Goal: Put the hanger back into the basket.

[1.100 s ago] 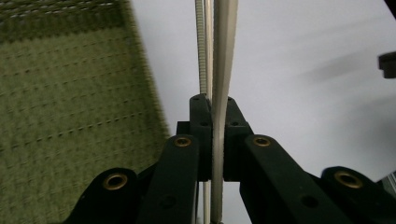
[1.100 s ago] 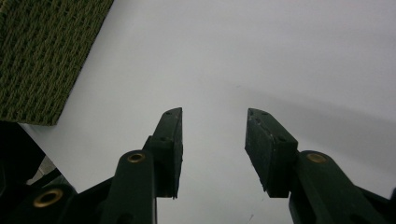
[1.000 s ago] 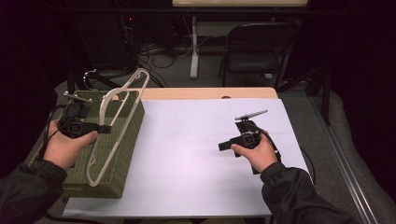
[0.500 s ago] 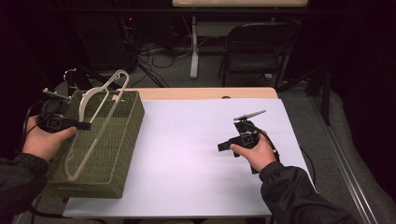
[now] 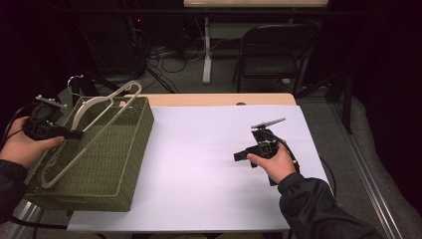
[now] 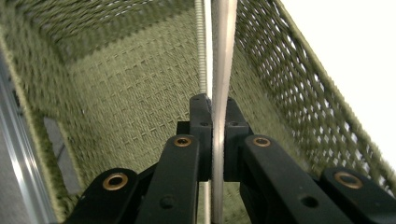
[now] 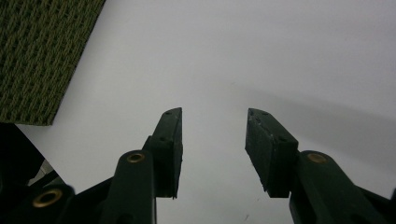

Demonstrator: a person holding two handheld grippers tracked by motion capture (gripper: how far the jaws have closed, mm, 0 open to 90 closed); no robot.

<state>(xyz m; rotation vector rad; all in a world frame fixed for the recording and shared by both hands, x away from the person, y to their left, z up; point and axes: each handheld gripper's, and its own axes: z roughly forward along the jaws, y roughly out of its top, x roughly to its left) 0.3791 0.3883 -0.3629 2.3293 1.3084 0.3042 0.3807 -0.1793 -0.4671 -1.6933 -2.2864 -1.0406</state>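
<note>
Hangers [image 5: 94, 130], cream-white and lying as a pair, rest slantwise across the open top of the green woven basket [image 5: 130, 158], their hooks poking past its far left corner and their lower ends near its near left rim. The left gripper [image 5: 74, 134] sits at the basket's left side with its jaws clamped tight on a flat white hanger bar [image 6: 219, 70]; in the left gripper view that bar runs straight up between the pads, with a thin ridged rod just beside it. Below the bar the basket's woven floor and walls show bare. The basket stands on the left end of the white table cover [image 5: 209, 164]. The right gripper [image 7: 213, 140] rests well apart on that cover, jaws parted with nothing between them.
</note>
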